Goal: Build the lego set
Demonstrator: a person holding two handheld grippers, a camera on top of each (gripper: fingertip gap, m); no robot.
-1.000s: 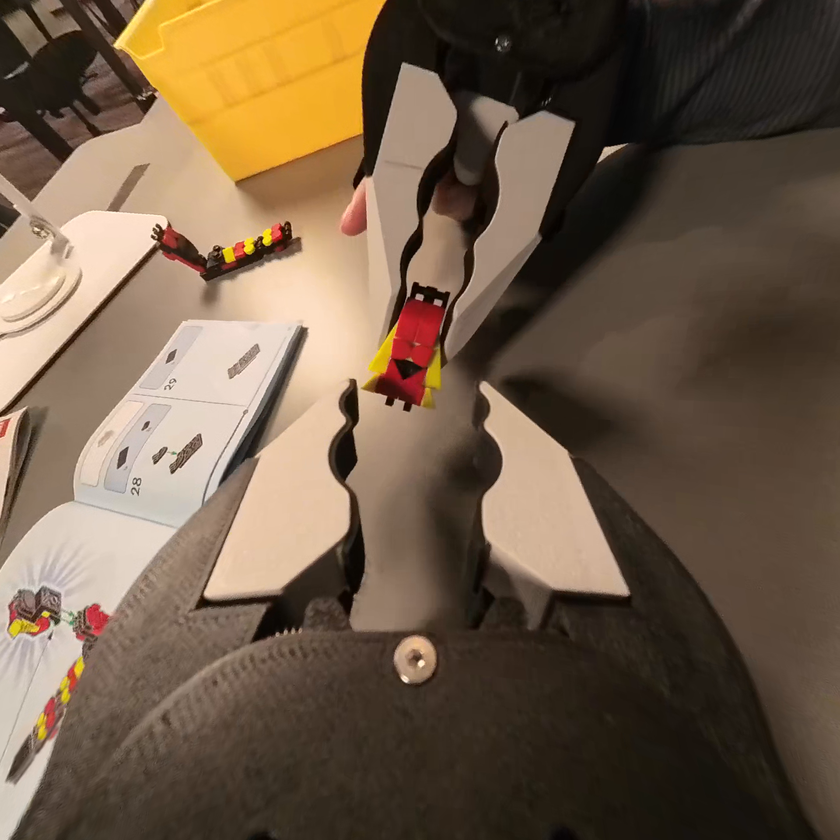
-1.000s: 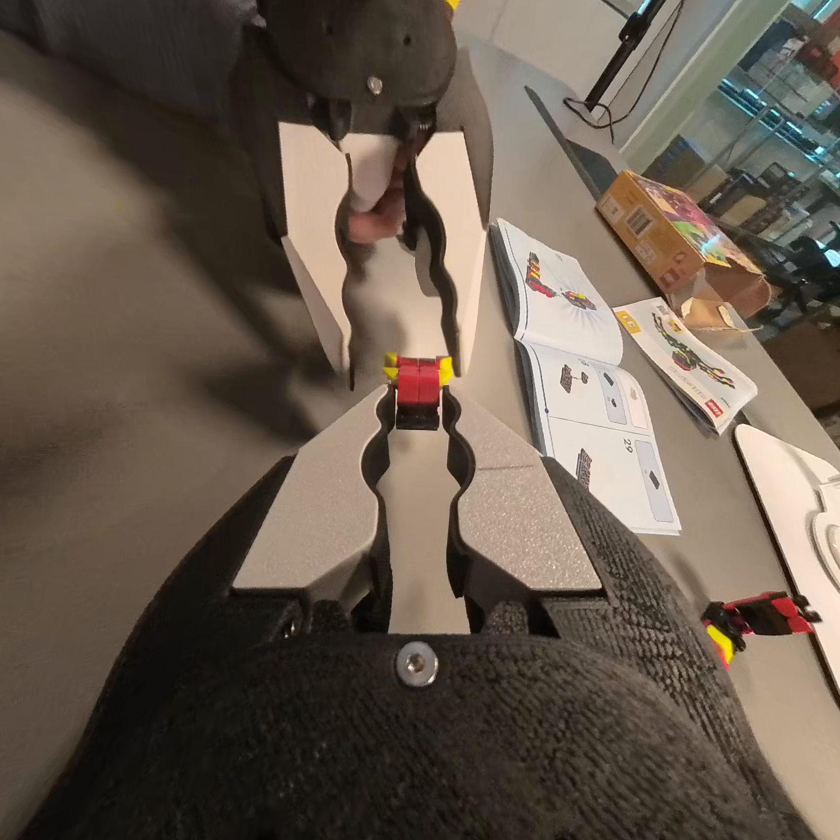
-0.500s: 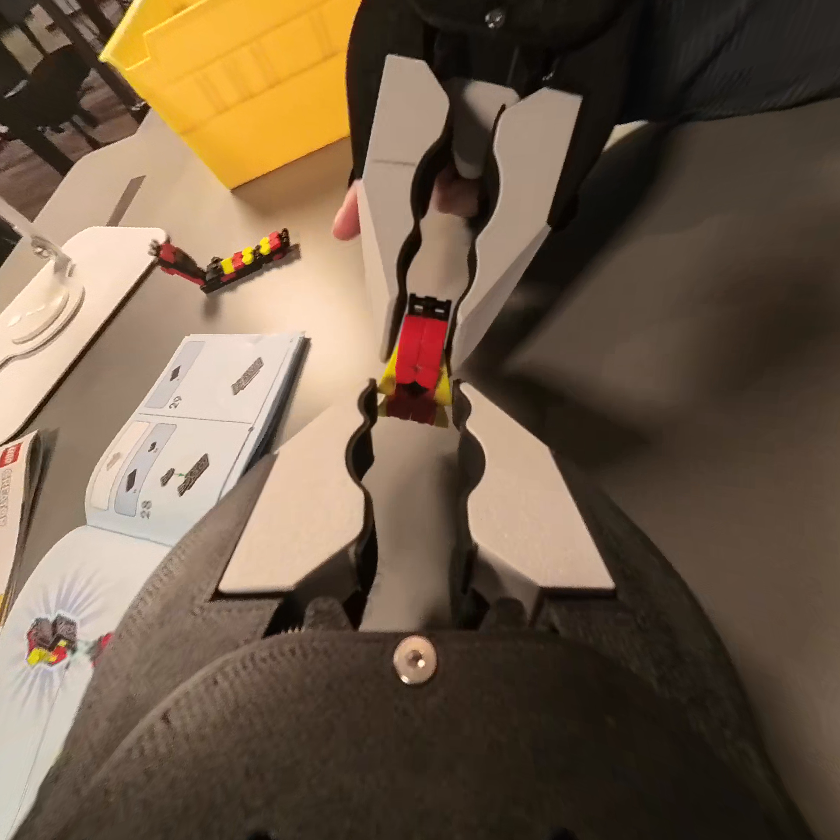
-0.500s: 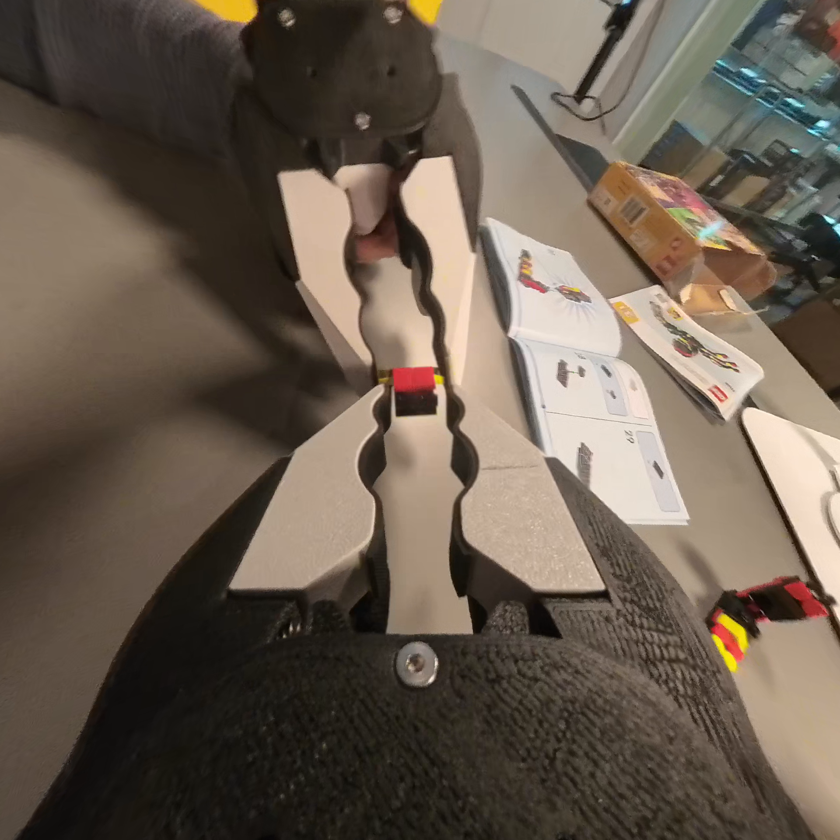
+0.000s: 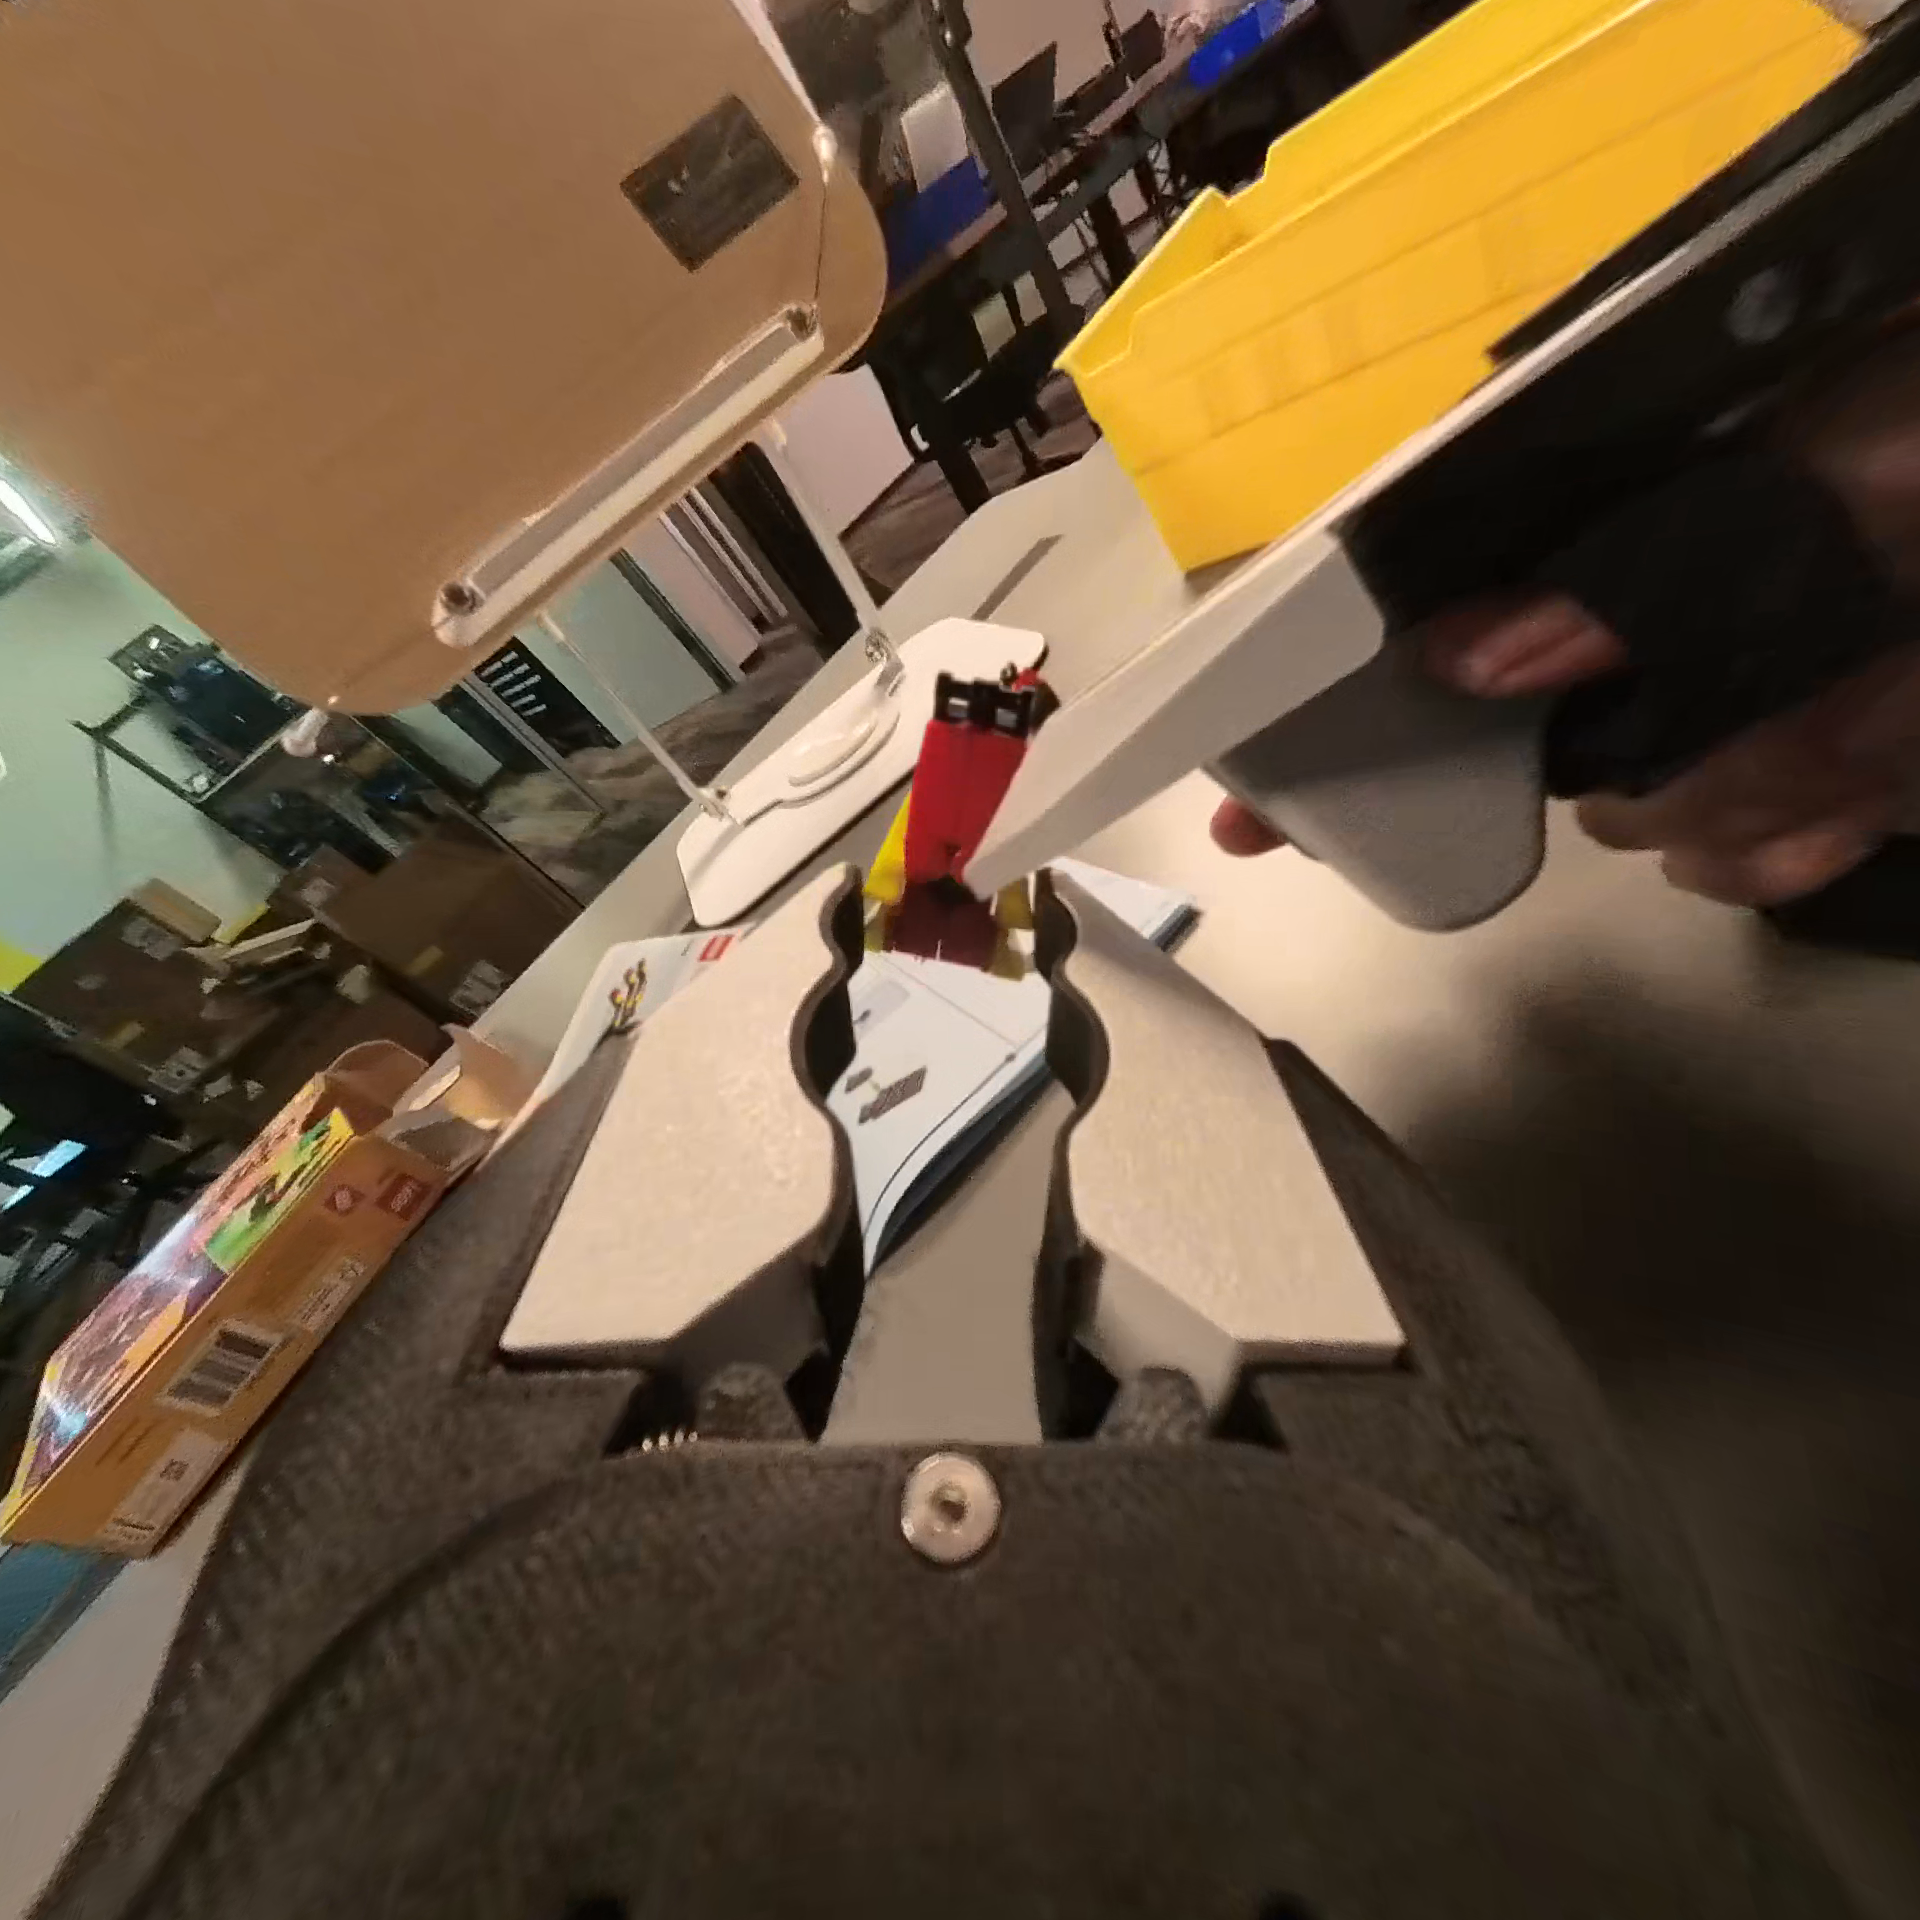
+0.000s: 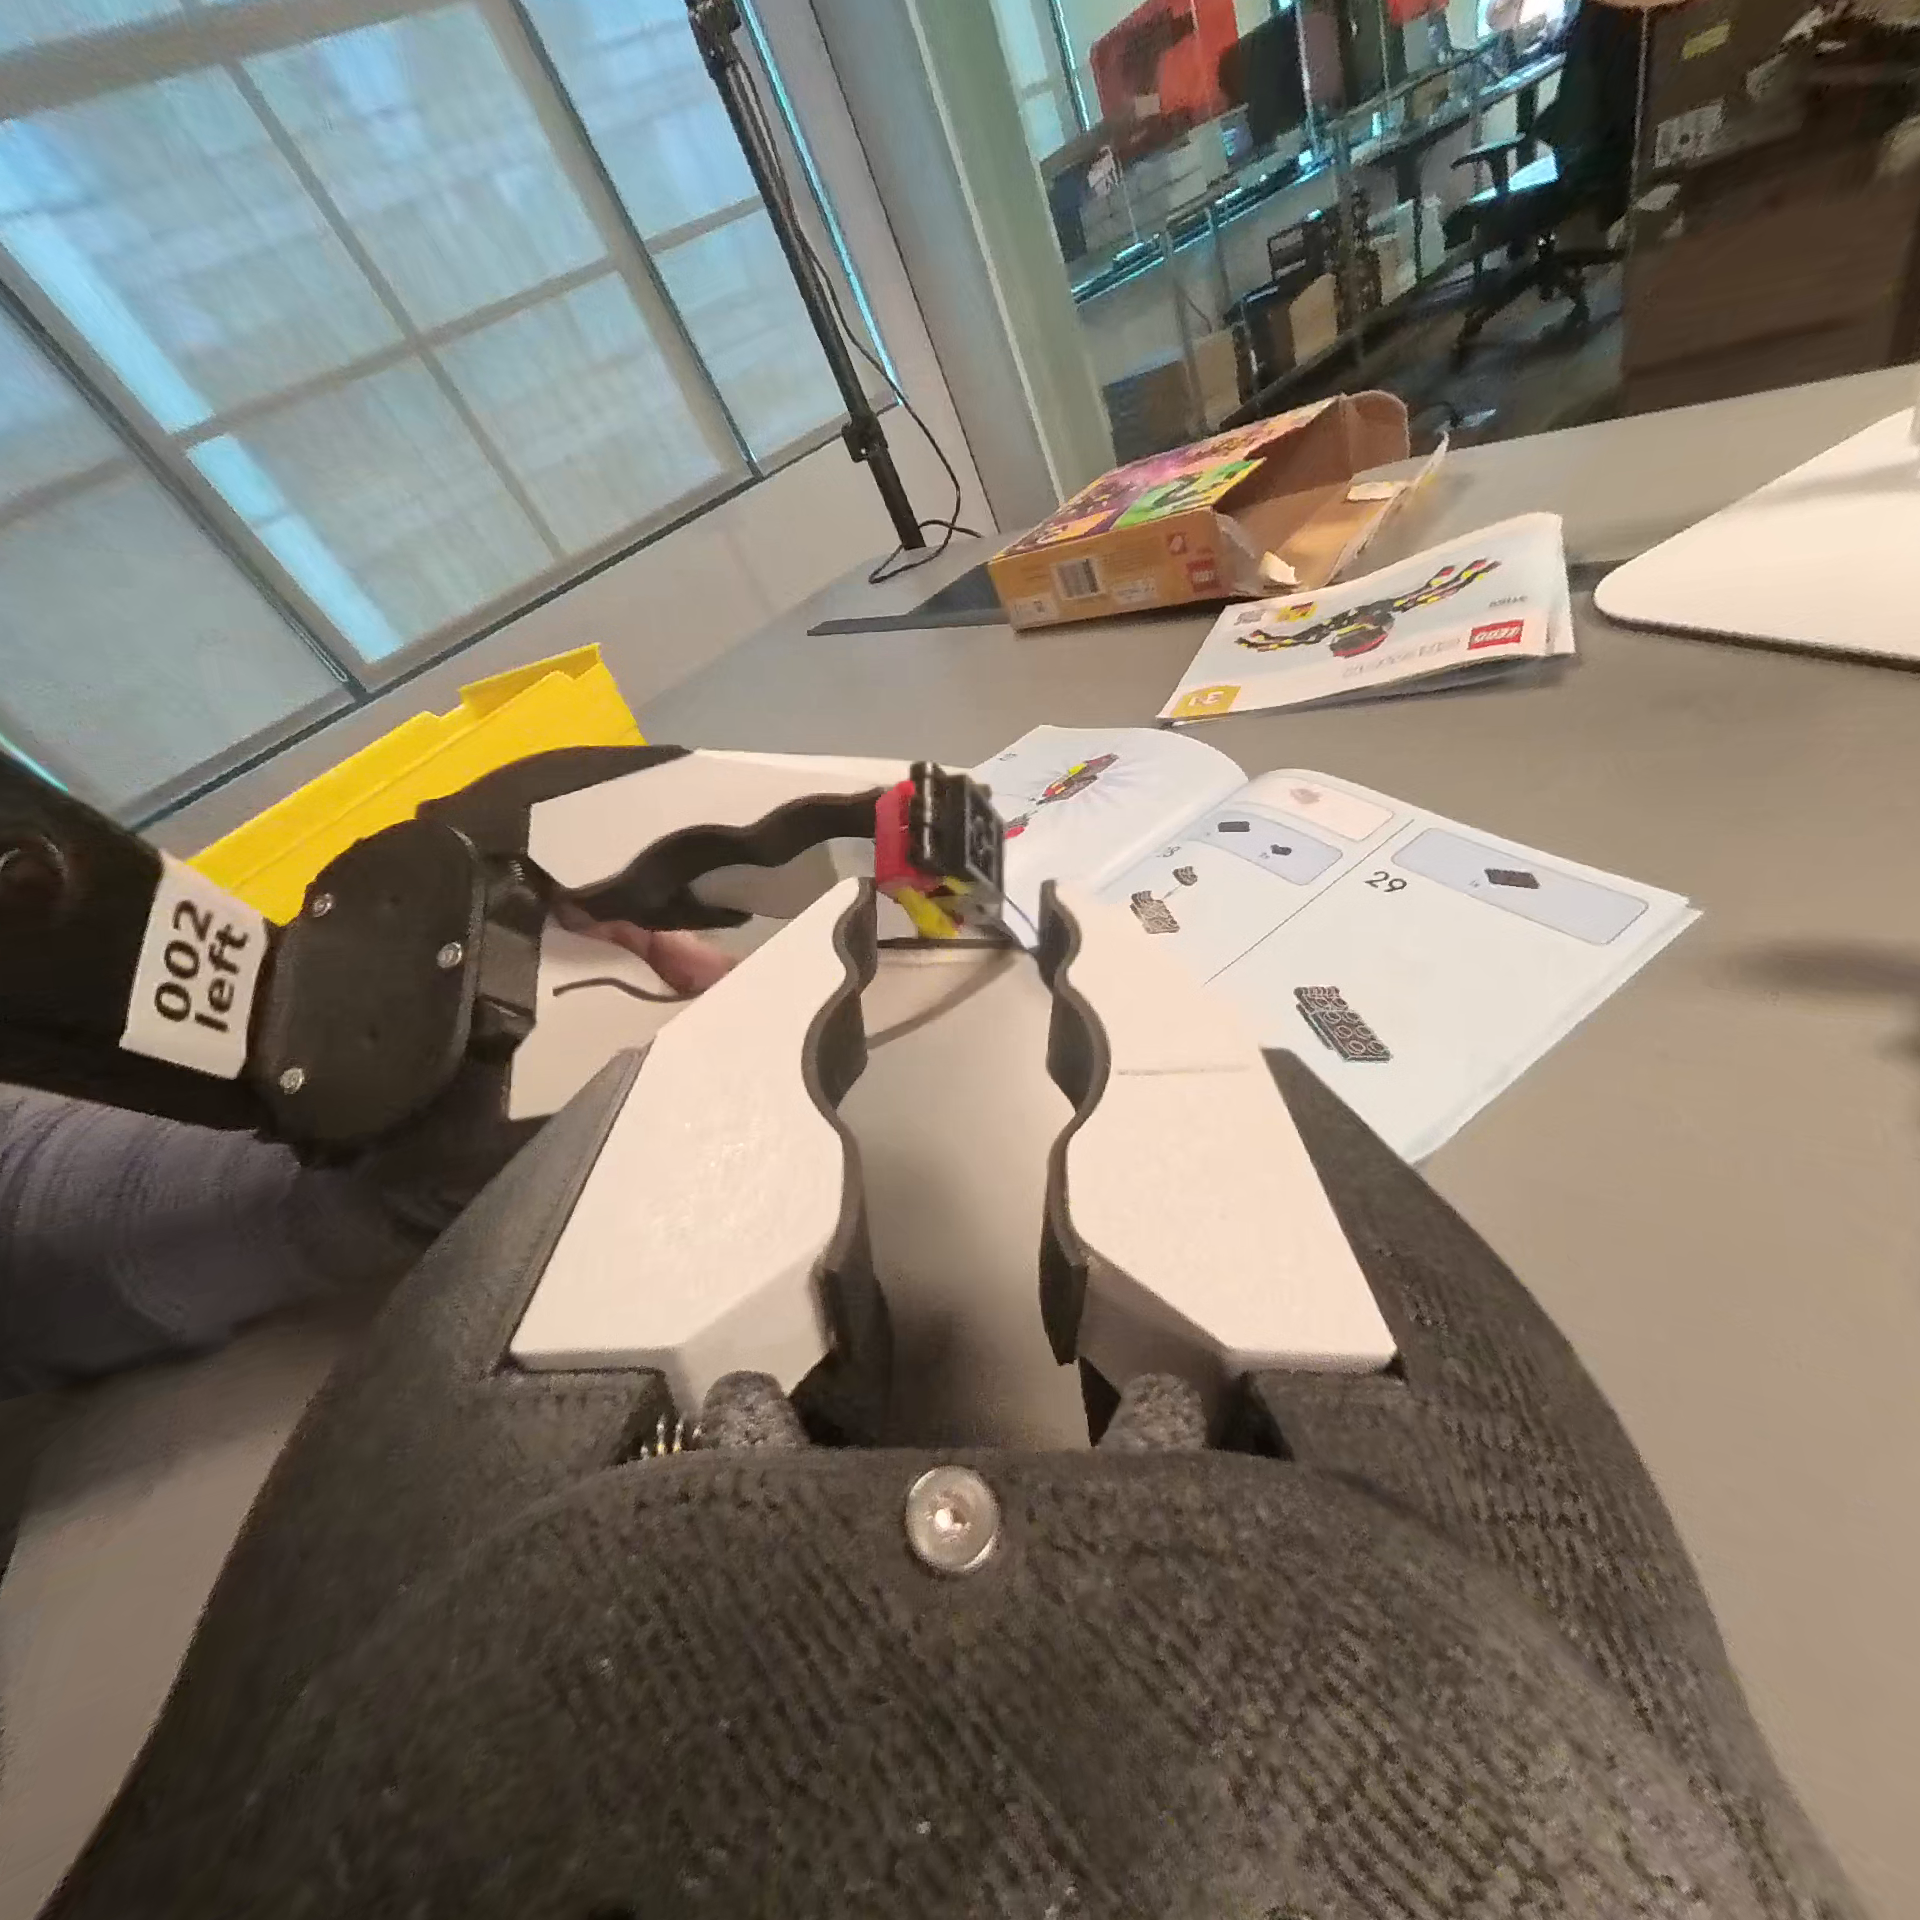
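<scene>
A small lego assembly [image 5: 961, 800] of red, yellow and black bricks is in the air above the grey table [image 5: 1403, 1039]. My left gripper [image 5: 948, 914] is shut on its lower end, with the pads against the yellow side pieces. In the right wrist view the left gripper [image 6: 894, 831] reaches in from the left with the assembly [image 6: 940, 831] at its tips. My right gripper [image 6: 956, 909] is open; its fingertips stand just below the assembly with a gap on each side. In the left wrist view the right gripper [image 5: 992, 868] comes in from the right, its finger [image 5: 1143, 748] beside the assembly.
An open instruction booklet [image 6: 1351, 935] lies on the table under the grippers, with a second booklet [image 6: 1382, 634] and an opened cardboard box [image 6: 1143, 540] beyond. A yellow bin [image 5: 1351, 343] stands behind. A white lamp base [image 5: 831, 748] and lamp head [image 5: 364, 312] are close by.
The left gripper closed on the free end of the assembly that the right gripper held. The right gripper's jaws then widened and let go. Both grippers tilted up from the table.
</scene>
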